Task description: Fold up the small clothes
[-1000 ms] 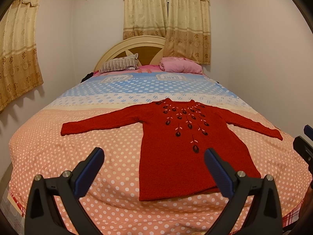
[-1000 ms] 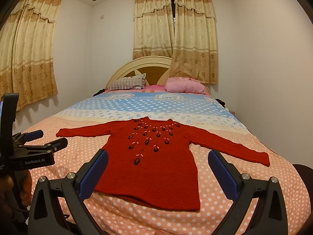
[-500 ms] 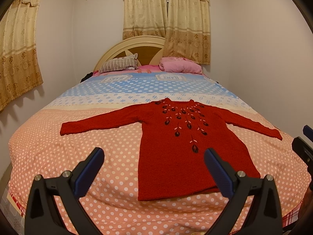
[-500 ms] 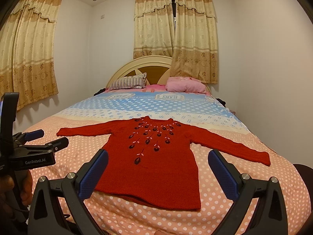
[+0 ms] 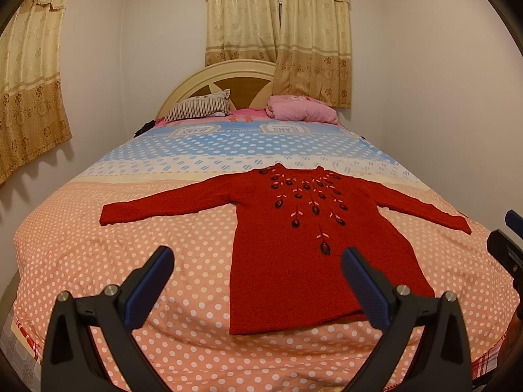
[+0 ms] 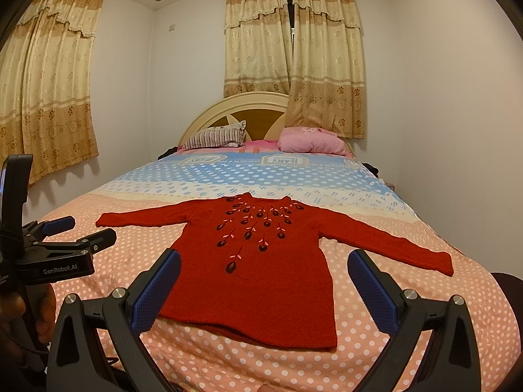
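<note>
A red knitted sweater (image 5: 287,248) with dark embroidered flowers lies flat on the bed, both sleeves spread out, hem toward me. My left gripper (image 5: 256,269) hovers open above the bed's near edge, left of the hem's middle, holding nothing. In the right wrist view the same sweater (image 6: 261,271) lies straight ahead, and my right gripper (image 6: 263,271) stands open over its lower half, apart from the fabric. The left gripper (image 6: 78,232) shows from the side at that view's left edge, held by a hand (image 6: 13,310).
The bed (image 5: 81,254) has a pink and blue polka-dot cover. A striped pillow (image 5: 199,109) and a pink pillow (image 5: 299,112) lie by the headboard (image 5: 225,75). Walls stand close on both sides; curtains (image 6: 291,58) hang behind.
Almost nothing differs; both views have shifted very slightly, and the sweater lies as before. Both grippers stay open.
</note>
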`<state>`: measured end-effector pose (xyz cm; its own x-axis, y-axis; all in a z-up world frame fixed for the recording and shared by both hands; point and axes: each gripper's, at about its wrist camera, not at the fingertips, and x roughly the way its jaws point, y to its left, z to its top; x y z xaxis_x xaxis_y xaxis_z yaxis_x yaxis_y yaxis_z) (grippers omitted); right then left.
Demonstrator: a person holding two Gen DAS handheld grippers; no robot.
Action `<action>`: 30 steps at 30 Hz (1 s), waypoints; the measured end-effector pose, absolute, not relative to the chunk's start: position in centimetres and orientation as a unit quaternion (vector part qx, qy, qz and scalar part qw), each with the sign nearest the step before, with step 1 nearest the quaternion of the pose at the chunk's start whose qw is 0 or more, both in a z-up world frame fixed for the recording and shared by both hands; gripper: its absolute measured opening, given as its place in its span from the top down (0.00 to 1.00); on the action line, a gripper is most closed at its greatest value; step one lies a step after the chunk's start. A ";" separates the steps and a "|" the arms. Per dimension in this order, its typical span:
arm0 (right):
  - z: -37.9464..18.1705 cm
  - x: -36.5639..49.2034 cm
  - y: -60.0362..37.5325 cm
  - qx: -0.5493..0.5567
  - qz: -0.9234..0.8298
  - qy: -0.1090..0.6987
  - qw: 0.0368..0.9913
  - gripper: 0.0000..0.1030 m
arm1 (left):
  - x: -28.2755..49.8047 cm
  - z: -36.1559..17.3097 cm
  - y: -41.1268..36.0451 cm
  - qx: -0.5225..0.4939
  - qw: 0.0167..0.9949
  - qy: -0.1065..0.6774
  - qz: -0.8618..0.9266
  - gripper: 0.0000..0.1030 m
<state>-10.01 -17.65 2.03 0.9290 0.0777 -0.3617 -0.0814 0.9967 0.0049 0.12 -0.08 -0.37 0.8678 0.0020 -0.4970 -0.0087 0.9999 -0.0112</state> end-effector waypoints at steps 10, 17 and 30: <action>1.6 -10.2 -16.8 -0.006 0.044 0.185 0.982 0.01 | 0.1 -0.4 -0.1 -0.007 0.966 0.258 0.002 0.00; 1.6 -10.1 -16.9 -0.006 0.043 0.185 0.982 0.01 | 0.1 -0.4 0.0 -0.007 0.966 0.257 0.003 0.00; 1.2 -9.9 -16.8 -0.006 0.046 0.187 0.981 0.01 | 0.1 -0.4 0.0 -0.007 0.966 0.257 0.003 0.00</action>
<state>-9.90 -16.83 1.19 0.9256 0.0886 -0.3681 -0.0935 0.9956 0.0046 0.10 -0.01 -0.39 0.8677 0.0015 -0.4972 -0.0091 0.9999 -0.0130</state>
